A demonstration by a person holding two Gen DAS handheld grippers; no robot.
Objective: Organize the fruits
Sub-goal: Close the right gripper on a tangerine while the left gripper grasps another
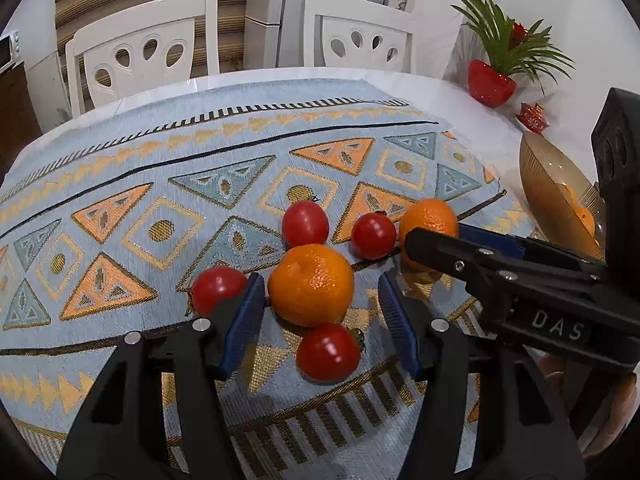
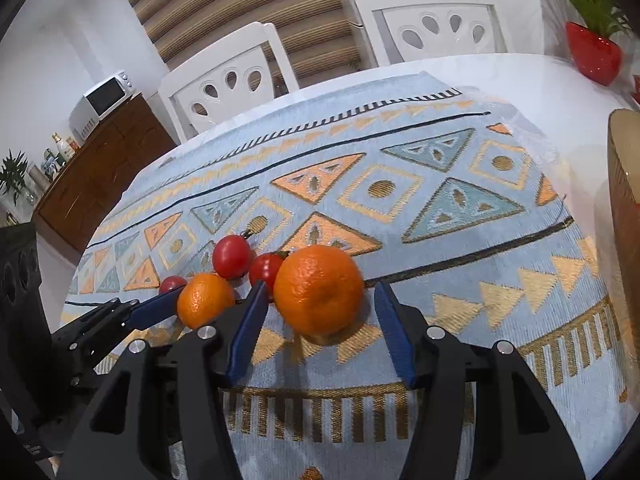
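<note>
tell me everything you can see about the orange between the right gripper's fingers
The orange is a round mandarin with bright, dimpled, glossy peel and a small navel dimple facing the camera. It sits on the patterned cloth, between the open blue fingers of the right gripper, neither pad clearly touching it. A red tomato sits close behind its left side.

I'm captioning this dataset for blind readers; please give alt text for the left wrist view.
An open left hand-held gripper straddles an orange among four tomatoes on a patterned tablecloth. The right hand-held gripper reaches a second orange, near an amber bowl.
</note>
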